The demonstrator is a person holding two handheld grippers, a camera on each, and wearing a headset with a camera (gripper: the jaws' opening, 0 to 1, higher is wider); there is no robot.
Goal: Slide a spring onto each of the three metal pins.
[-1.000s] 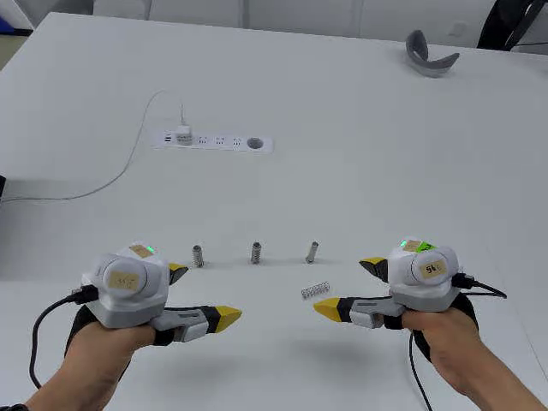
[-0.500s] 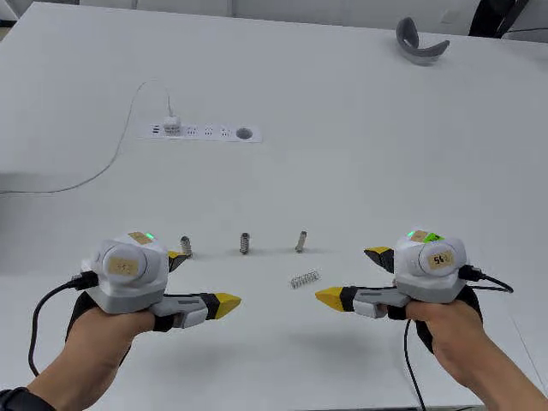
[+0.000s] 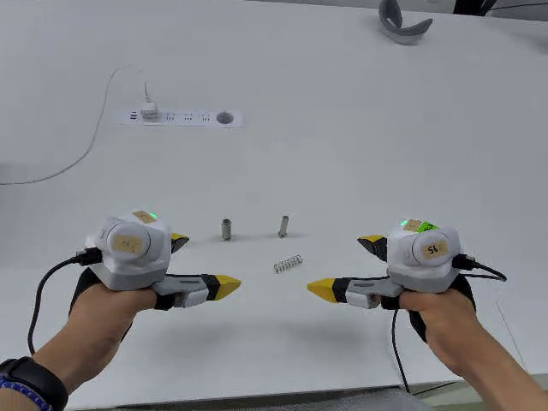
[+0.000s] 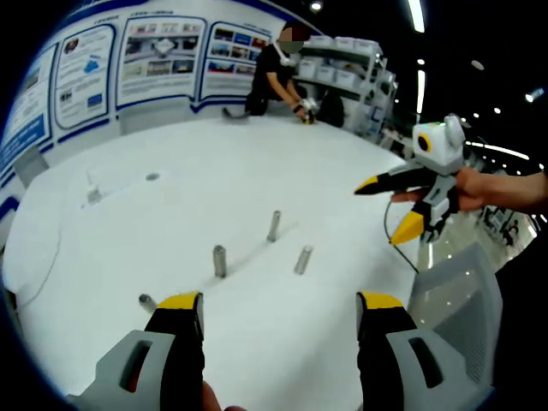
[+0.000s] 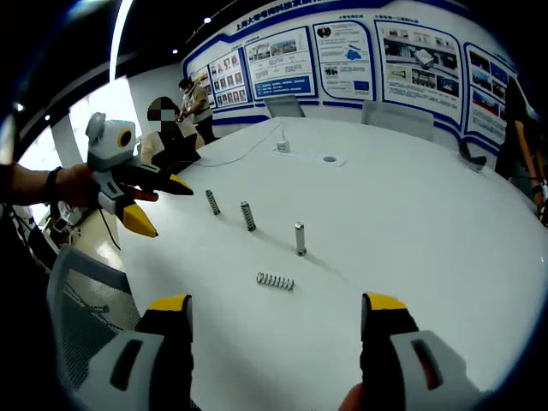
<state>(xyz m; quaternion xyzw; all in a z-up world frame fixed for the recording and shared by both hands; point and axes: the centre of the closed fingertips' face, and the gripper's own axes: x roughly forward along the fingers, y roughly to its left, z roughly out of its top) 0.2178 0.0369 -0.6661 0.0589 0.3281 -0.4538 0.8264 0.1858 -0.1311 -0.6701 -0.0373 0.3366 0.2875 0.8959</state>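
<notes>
Two pins (image 5: 248, 216) carry springs (image 5: 211, 202); the third pin (image 5: 300, 238) is bare, its spring (image 5: 275, 280) loose. My left tool (image 3: 203, 264) and right tool (image 3: 347, 264) gape empty.

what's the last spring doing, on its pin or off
Off. The spring lies flat on the table, apart from the bare upright pin.

I record a plain white tabletop (image 3: 360, 137). Left tongs (image 3: 203, 264) and right tongs (image 3: 347, 265): white bodies, tan labels, green lamps, dark grey jaws tipped yellow. Loose spring (image 3: 288, 264) and pin (image 3: 282, 226) read silver-grey. Power strip (image 3: 175, 117) white. My wristband (image 3: 34, 381) black, edged blue.
</notes>
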